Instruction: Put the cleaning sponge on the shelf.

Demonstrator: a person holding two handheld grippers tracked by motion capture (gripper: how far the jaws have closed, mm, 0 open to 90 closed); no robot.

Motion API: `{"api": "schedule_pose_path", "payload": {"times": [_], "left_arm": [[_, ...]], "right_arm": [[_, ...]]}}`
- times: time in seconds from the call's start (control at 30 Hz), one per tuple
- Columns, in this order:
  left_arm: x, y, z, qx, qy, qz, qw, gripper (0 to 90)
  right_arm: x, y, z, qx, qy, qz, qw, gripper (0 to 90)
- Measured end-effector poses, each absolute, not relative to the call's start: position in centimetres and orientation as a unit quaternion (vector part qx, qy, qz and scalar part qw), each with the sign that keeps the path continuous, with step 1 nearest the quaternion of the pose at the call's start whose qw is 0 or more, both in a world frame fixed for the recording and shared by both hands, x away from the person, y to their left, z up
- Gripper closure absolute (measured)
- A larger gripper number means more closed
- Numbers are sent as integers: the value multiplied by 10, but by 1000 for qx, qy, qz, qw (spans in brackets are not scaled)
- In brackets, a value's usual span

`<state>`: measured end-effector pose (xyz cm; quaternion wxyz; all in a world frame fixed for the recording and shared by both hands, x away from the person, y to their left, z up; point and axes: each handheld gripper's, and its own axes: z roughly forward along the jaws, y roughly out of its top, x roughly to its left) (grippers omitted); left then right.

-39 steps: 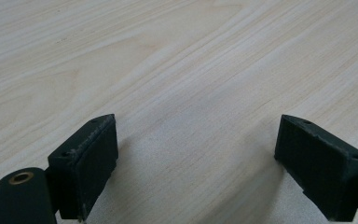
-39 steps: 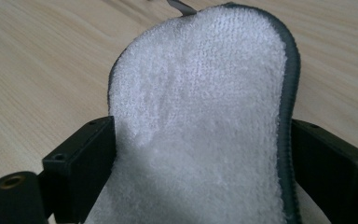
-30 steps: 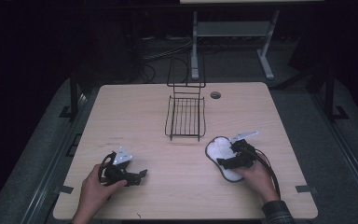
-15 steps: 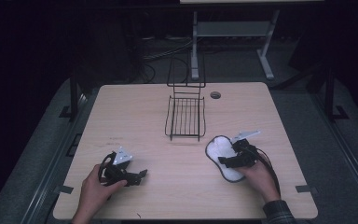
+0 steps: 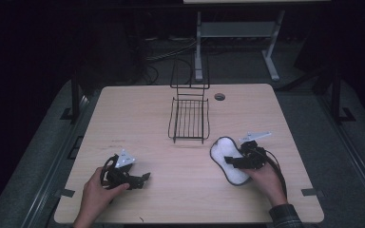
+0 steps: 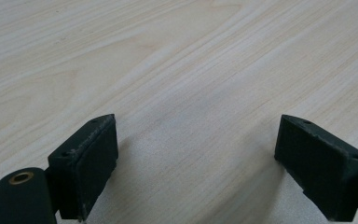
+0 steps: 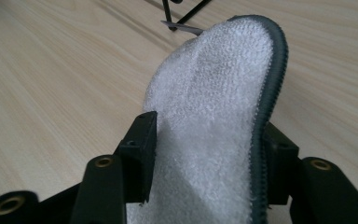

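White terry pad [image 7: 214, 121] — one — pinched by right gripper [image 7: 205, 154]; left gripper [image 6: 196, 158] fingers spread.

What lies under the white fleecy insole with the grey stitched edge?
The white fleecy insole with grey stitched edge lies on the pale wooden table. The right gripper straddles it, its jaws having just been closing. Its underside is hidden.

grippers: black, two-jaw – brass-ringed screw holes | top: grey three-cornered plates | cable: black | sleeve [image 5: 285, 213]: dark – right wrist

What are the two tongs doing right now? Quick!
Left tongs: open, holding nothing, over bare table.
Right tongs: jaws have just been closing, now gripping the white insole by its sides.
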<state>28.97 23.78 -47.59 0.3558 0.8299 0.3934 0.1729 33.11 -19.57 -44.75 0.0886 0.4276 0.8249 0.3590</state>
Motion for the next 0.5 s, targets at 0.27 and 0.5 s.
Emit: {"api": "schedule_pose_path", "payload": {"times": [0.27,0.5], "left_arm": [[290,238,-476,830,393,173,356,125],[290,238,-476,830,393,173,356,125]], "right_arm": [[329,-197,-441,421,824,370,87,555],[327,-197,-437,420,820,378,85,598]]}}
